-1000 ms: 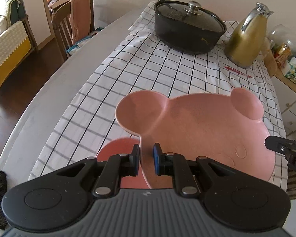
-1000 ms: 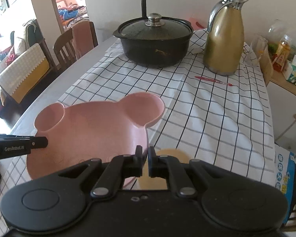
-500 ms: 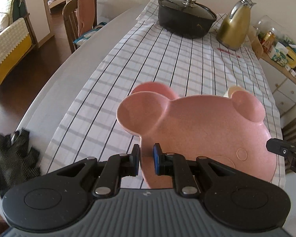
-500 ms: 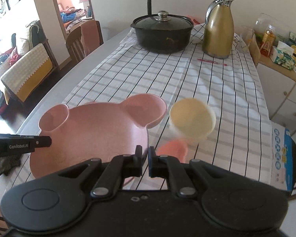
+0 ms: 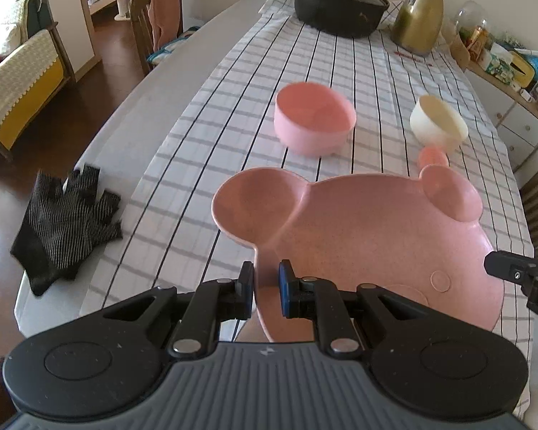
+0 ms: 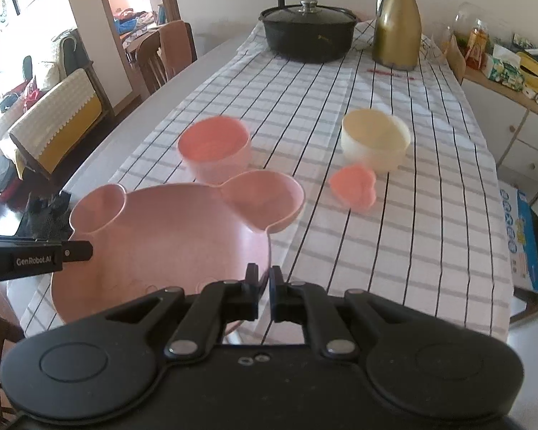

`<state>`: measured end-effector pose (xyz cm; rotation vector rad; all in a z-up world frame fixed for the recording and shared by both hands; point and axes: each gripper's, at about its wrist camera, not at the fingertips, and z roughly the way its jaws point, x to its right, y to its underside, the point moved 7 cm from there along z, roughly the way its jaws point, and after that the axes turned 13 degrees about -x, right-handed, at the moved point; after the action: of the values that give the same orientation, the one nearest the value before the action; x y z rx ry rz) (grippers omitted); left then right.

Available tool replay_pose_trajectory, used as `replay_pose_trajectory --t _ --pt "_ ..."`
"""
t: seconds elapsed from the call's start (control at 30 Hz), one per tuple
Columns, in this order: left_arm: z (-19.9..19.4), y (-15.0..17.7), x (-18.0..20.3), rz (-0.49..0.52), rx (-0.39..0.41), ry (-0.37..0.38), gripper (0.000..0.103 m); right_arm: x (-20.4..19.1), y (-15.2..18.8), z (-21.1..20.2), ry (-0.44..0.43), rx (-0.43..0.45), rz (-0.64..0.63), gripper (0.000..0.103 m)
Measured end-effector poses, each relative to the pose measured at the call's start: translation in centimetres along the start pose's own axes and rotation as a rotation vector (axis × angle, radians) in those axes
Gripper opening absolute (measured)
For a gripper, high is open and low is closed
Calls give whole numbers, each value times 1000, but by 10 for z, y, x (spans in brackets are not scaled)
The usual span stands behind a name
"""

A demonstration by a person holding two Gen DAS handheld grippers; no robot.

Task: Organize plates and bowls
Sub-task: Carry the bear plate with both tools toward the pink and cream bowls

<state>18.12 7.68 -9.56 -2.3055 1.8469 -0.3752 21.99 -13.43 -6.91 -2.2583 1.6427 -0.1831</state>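
A: What did the left tongs (image 5: 266, 284) have hold of?

B: The rim of the pink bear-shaped plastic plate (image 5: 369, 236), pinched narrow just behind 1 ear. The right tongs (image 6: 264, 292) were clamped on the opposite rim of that plate (image 6: 161, 247), their pads nearly touching with the thin edge between them.

A: So the plate was off the tabletop (image 5: 154, 107)?

B: It hung between the 2 tongs above the near end of the white checked tablecloth (image 5: 305, 61). Whether any part touched the cloth, I could not tell.

A: And the bowls?

B: Ahead of the left tongs sat a round pink plastic bowl (image 5: 314, 122), slightly blurred. Ahead and to the right stood a cream plastic bowl (image 5: 437, 123), with a small pink cup (image 5: 433, 157) just beside it, nearer the tongs. From the right tongs, the pink bowl (image 6: 215, 152) lay ahead to the left, the cream bowl (image 6: 374, 143) ahead to the right, the small cup (image 6: 355, 186) between.

A: Anything further out?

B: A black lidded pot (image 6: 308, 34) and a gold jug (image 6: 396, 25) far ahead, and a black striped glove (image 5: 64, 225) off to the left.
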Motion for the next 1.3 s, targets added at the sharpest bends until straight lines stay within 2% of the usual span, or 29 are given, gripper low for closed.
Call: replay_pose_trajectory --t 0.3,0.53,0.77,0.9,1.2,1.3 --pt "13 42 -11 24 -24 -28 13 -18 50 12 8 -28 -12 5" --pt "26 64 -17 32 -37 -28 13 -22 73 24 6 -60 -24 5" --pt "34 66 -20 21 -32 -23 13 -25 82 33 7 -65 -28 5" --pt "39 67 -19 31 -27 -54 13 -24 81 39 1 -78 -13 5" --pt "41 62 -21 13 -24 -59 14 -24 78 44 8 -83 -17 6" --pt "37 61 -21 23 -8 -73 14 -24 77 43 -2 -95 -13 10"
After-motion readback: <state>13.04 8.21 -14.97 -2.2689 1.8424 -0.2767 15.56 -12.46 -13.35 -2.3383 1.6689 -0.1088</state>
